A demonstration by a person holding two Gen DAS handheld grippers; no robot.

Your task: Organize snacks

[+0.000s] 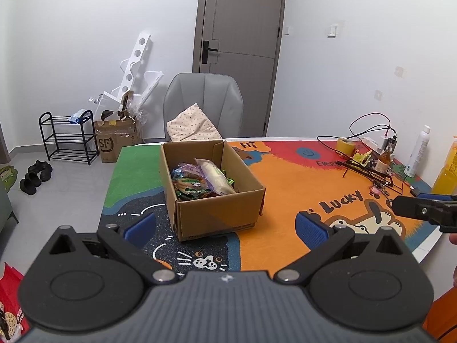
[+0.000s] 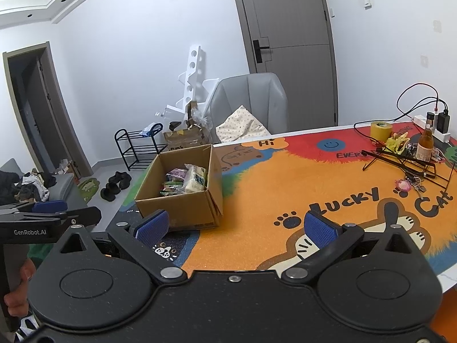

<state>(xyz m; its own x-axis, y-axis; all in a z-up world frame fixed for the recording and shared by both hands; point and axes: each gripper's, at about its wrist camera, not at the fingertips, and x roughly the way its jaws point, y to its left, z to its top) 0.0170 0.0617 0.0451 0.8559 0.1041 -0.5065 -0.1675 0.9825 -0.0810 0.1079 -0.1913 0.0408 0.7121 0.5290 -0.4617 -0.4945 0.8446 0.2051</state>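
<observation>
At the bottom of each wrist view, my left gripper (image 1: 225,228) and right gripper (image 2: 238,227) hold their blue pads wide apart, empty. Mid-frame, the cardboard box (image 1: 220,208) sits on the patterned table mat (image 1: 285,200), with snack packets (image 1: 202,180) inside. Beyond stands a grey chair (image 1: 204,100).
</observation>
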